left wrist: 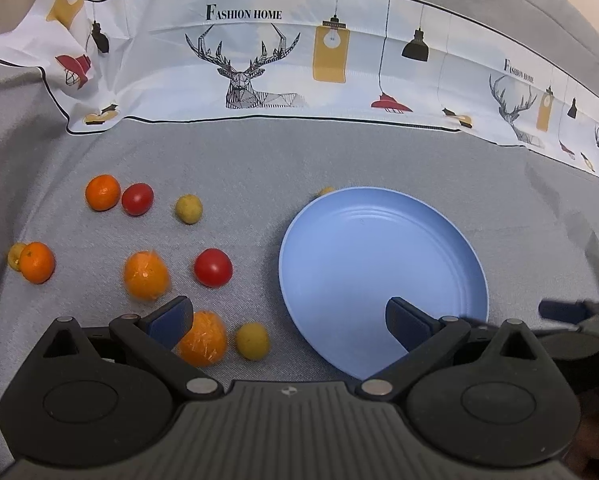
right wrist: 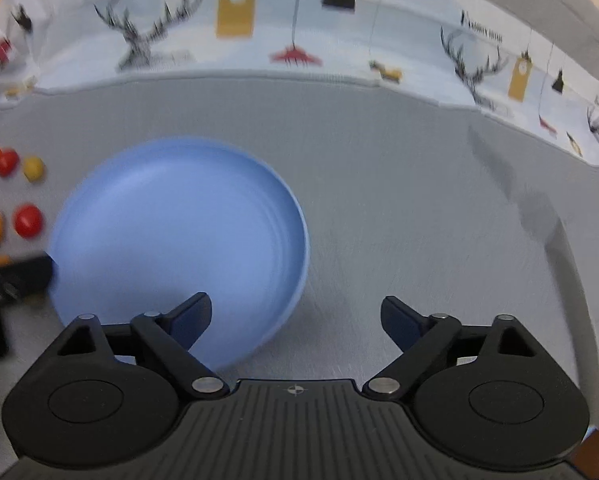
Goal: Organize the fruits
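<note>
A blue plate (left wrist: pixel 379 264) sits empty on the grey cloth; it also shows in the right wrist view (right wrist: pixel 171 220). Loose fruit lies left of it: oranges (left wrist: pixel 146 276) (left wrist: pixel 202 338) (left wrist: pixel 102 192) (left wrist: pixel 37 262), red tomatoes (left wrist: pixel 213 267) (left wrist: pixel 137 199) and small yellow fruits (left wrist: pixel 252 340) (left wrist: pixel 188 209). My left gripper (left wrist: pixel 287 320) is open and empty, its left finger beside the nearest orange, its right finger over the plate's near rim. My right gripper (right wrist: pixel 295 316) is open and empty over the plate's near right rim.
A white printed cloth (left wrist: pixel 259 60) with deer and lamps rises along the back. Another small yellow fruit (left wrist: pixel 325 191) peeks from behind the plate. The right gripper's tip (left wrist: pixel 567 310) shows at the left view's right edge. Grey cloth extends right of the plate (right wrist: pixel 419 200).
</note>
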`<control>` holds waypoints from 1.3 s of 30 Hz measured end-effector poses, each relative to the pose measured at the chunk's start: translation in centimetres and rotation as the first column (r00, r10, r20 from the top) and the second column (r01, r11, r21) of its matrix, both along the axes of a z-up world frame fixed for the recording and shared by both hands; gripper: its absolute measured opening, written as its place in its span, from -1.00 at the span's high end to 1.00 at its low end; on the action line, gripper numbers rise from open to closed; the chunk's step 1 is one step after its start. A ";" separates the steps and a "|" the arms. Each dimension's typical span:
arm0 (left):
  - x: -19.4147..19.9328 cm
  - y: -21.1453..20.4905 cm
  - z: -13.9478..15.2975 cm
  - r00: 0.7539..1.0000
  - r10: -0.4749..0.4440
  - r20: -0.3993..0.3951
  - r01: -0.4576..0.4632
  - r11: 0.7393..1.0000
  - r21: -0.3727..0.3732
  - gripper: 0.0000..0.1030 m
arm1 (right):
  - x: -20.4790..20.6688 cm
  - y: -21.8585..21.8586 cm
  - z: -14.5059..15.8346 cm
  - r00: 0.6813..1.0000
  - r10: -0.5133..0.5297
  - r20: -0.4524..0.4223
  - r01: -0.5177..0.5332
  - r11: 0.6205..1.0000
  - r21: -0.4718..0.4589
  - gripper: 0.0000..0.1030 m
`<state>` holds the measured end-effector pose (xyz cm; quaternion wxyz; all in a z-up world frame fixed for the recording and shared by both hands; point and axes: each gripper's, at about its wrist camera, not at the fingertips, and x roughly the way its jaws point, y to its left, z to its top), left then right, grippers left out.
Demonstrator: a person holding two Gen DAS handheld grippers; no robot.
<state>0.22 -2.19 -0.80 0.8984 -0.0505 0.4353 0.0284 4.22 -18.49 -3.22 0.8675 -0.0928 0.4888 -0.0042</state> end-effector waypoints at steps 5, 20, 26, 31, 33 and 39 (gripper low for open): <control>-0.1 0.1 0.1 1.000 0.000 0.001 0.000 1.000 -0.002 -0.99 | 0.2 -1.3 -1.2 0.995 -0.071 -0.074 0.071 0.997 -0.006 -0.49; -0.1 -0.7 -0.2 0.998 -0.052 -0.016 0.052 0.999 -0.017 -0.99 | -0.9 -1.2 1.2 0.999 -0.018 0.045 0.016 0.999 0.043 -0.50; -0.1 -1.0 -0.5 0.997 -0.072 -0.029 0.071 0.997 -0.024 -0.99 | -0.6 -1.3 1.6 0.996 0.012 0.083 -0.017 0.998 0.064 -0.50; -0.1 -1.0 -0.6 0.996 -0.077 -0.033 0.076 0.997 -0.028 -0.99 | -0.5 -1.0 1.5 0.996 0.005 0.087 -0.012 0.997 0.076 -0.50; -0.1 -1.1 -0.6 0.996 -0.080 -0.033 0.079 0.996 -0.029 -0.99 | -0.9 -1.1 1.4 0.996 0.009 0.089 -0.018 0.995 0.094 -0.57; -0.1 -1.0 -0.5 0.996 -0.081 -0.032 0.080 0.996 -0.032 -0.99 | -0.9 -0.5 1.4 0.996 0.011 0.087 -0.019 0.995 0.096 -0.61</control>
